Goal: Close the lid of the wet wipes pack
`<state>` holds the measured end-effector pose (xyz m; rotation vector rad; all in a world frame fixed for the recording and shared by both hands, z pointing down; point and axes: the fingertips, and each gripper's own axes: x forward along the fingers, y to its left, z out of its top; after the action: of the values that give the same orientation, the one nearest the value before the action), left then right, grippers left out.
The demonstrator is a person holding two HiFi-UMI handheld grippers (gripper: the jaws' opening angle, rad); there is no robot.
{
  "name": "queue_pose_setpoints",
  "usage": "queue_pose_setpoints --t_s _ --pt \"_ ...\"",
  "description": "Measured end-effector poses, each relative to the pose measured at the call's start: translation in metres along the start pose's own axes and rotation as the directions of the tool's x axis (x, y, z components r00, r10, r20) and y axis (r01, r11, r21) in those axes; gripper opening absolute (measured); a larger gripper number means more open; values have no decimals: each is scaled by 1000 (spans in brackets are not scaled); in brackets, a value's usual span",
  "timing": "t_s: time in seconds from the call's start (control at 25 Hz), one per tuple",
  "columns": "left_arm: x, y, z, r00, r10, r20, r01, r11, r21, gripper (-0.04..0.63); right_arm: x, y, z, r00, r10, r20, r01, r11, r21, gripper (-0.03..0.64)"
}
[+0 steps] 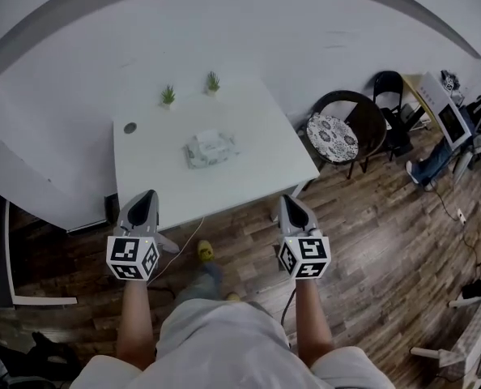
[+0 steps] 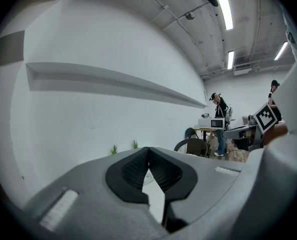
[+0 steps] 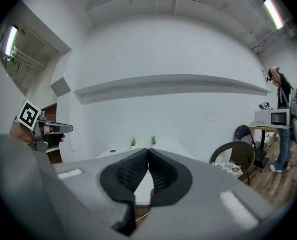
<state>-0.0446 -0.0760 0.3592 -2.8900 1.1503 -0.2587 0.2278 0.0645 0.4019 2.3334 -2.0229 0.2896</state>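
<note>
- Your left hand-held gripper (image 1: 148, 194), grey-bodied with a black-and-white marker cube at its rear, hangs at the near edge of the white rectangular bench (image 1: 257, 148). In the left gripper view its black ribbed jaws (image 2: 148, 151) meet at the tips with nothing between them.
- A small round grey port (image 1: 129, 127) sits in the bench top near its left edge.
- Two small green potted plants (image 1: 168, 96) (image 1: 213, 82) stand side by side at the far edge of the bench, against the white wall.
- The pale green soft wet wipes pack (image 1: 209, 148) lies flat near the middle of the bench, well apart from both hand-held grippers and touched by neither. A white flap shows on its top face, too small to tell whether it is up or down.
- Your right hand-held gripper (image 1: 287, 199), of the same grey make, is level with the left one, off the near right corner of the bench and above the brown wood-plank floor (image 1: 370, 241). In the right gripper view its jaws (image 3: 148, 151) are pressed together and empty.
- A dark round-backed chair with a patterned seat cushion (image 1: 338, 136) stands just beside the right side of the bench.
- A person in dark clothes (image 3: 283, 119) stands at a far table on the right.
</note>
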Motion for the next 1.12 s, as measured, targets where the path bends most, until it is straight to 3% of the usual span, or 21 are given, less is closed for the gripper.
queue_pose_setpoints --t_s 0.68,1.12 --pt "170 85 -34 996 -28 -87 22 997 -70 6 189 -19 3 994 15 -109 -18 1000 -26 3" --pt "242 130 -67 985 -61 -163 42 992 -115 6 292 -7 -6 976 63 -206 -77 995 -57 3"
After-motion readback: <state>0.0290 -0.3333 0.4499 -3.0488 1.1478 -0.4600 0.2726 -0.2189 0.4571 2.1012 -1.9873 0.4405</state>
